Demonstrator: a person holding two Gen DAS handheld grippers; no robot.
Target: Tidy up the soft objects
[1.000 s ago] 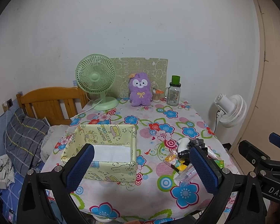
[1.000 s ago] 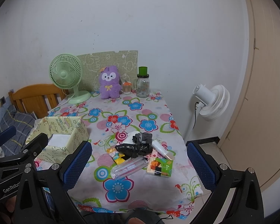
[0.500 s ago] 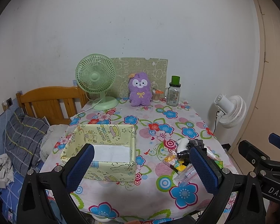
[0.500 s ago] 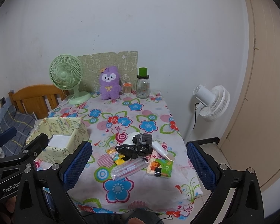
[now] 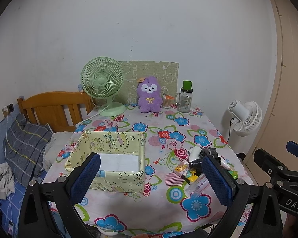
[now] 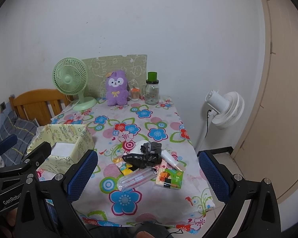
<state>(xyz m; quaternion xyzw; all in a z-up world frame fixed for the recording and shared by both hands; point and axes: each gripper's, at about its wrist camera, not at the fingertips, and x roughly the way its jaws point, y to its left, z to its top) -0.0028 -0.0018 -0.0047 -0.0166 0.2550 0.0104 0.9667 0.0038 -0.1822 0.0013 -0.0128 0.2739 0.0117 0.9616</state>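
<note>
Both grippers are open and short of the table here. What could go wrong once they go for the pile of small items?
1. The black bag and grey cloth lie on top of other items, so the right gripper may drag neighbours along.
2. The clear tube lies loose beside them and could roll toward the table edge.
3. The yellow box has thin paper walls; the left gripper could dent or push it.
</note>
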